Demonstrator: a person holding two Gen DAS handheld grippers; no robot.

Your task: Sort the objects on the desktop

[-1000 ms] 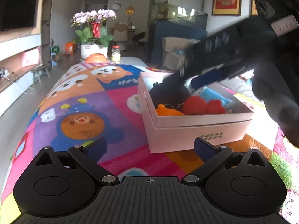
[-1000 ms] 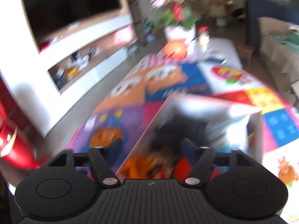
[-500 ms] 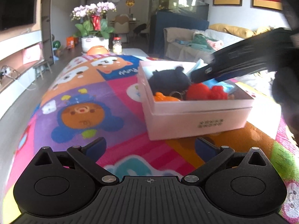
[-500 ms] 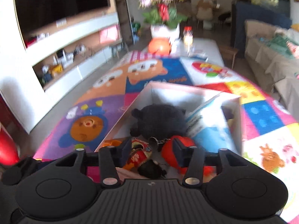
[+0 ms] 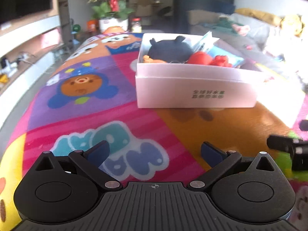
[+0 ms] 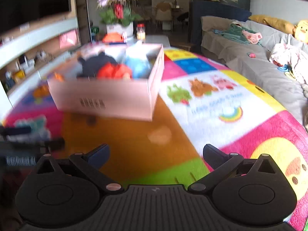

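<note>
Hovering left gripper [image 5: 154,151], right gripper [image 6: 155,154], both agape

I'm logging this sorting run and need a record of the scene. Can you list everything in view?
box: 1, white, on the mat
plush toy: 1, black, in the box
red toy: 1, red, in the box, beside the plush
play mat: 1, multicoloured cartoon print, under the box
potted orchid: 1, pink-purple flowers, white pot, beyond the mat
sofa: 1, grey, right of the mat
left gripper: 1, black, open, empty
right gripper: 1, black, open, empty
</note>
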